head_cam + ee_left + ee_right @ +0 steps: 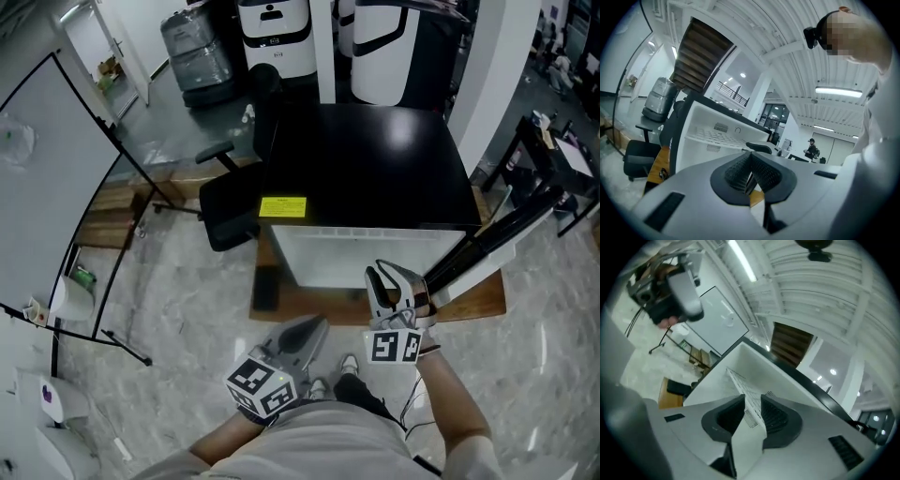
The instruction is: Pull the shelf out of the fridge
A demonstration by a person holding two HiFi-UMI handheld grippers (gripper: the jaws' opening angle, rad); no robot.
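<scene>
Shelf (pixel 746 397): white, slotted, lying inside the white cavity of the fridge (pixel 366 178); its front edge reaches out between the jaws of the right gripper (pixel 391 278); those jaws stand slightly apart, with a gap on one side of the edge, so not clamped; left gripper (pixel 307 333) is held low, short of the fridge, with jaws together and nothing in them.

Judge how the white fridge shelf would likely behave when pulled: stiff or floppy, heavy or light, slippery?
Probably stiff: the shelf runs straight between the jaws of the right gripper, no sag visible. Likely light for its size, being thin and slotted. Its smooth white surface could slip from a narrow pinch.
</scene>
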